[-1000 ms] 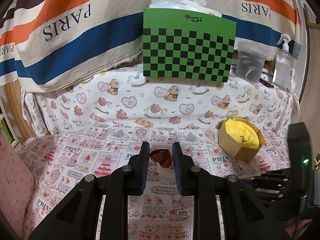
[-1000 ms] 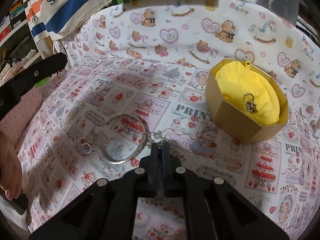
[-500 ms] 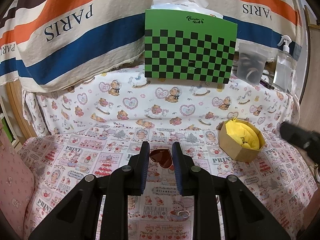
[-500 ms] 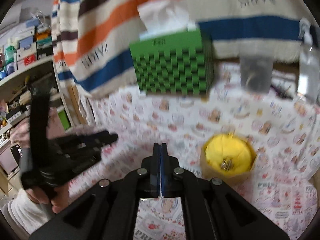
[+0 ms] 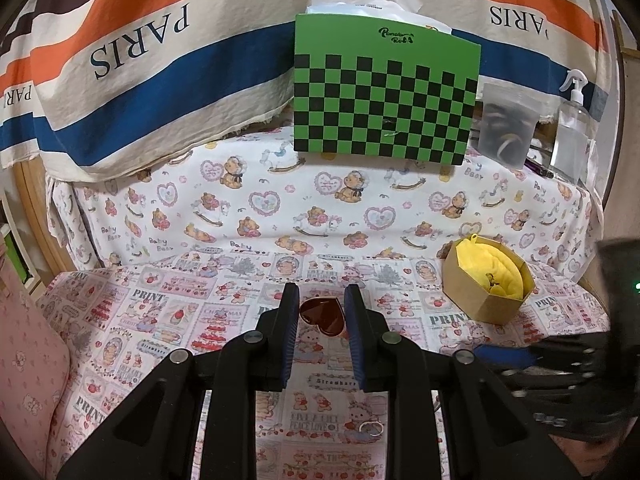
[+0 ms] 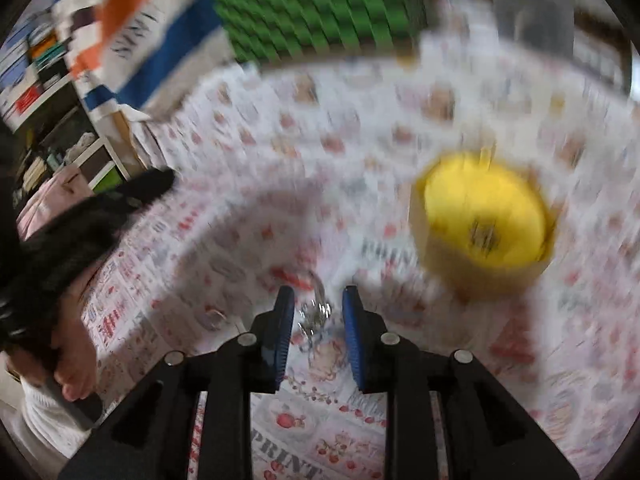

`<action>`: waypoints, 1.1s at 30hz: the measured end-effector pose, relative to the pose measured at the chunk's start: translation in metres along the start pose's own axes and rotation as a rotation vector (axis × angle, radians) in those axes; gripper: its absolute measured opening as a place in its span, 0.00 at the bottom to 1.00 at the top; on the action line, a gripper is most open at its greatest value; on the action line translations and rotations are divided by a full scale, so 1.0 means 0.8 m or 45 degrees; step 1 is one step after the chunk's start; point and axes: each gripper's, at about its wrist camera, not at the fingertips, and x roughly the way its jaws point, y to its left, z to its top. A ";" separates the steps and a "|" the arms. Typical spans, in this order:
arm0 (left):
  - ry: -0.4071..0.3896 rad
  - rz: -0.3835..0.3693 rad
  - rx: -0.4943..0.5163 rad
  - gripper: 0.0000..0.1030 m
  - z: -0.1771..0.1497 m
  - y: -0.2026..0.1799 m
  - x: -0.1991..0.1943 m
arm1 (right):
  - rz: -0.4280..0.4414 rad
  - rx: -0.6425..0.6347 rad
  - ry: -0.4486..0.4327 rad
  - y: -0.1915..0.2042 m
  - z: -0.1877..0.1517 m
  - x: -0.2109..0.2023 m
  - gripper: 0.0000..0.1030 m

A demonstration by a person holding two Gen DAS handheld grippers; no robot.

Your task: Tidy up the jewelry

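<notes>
Jaws of both the right gripper [image 6: 316, 312] and the left gripper [image 5: 320, 320] stand spread; a thin silver chain [image 6: 314, 316], lower centre on the printed cloth, looks light, limp, slippery: pinch its bunched links.

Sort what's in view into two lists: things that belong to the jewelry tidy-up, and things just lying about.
Belongs to the job:
- cardboard box with yellow lining, one small piece already inside
- silver chain piece, between the right gripper's open jaws
- small ring
- red heart-shaped piece

Lying about:
- green checkered tissue box
- spray bottle
- clear container
</notes>
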 end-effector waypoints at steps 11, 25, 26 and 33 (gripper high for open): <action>-0.008 -0.011 0.013 0.21 0.000 -0.004 -0.005 | 0.021 -0.002 0.046 0.011 -0.008 0.026 0.07; -0.027 -0.013 -0.003 0.21 0.003 -0.001 -0.009 | 0.064 -0.055 -0.415 0.016 0.010 -0.093 0.00; -0.031 -0.015 -0.007 0.21 0.004 0.000 -0.010 | 0.074 -0.051 -0.468 0.014 0.010 -0.105 0.00; -0.031 0.002 -0.028 0.21 0.003 0.004 -0.007 | 0.069 -0.030 -0.521 0.000 0.016 -0.133 0.01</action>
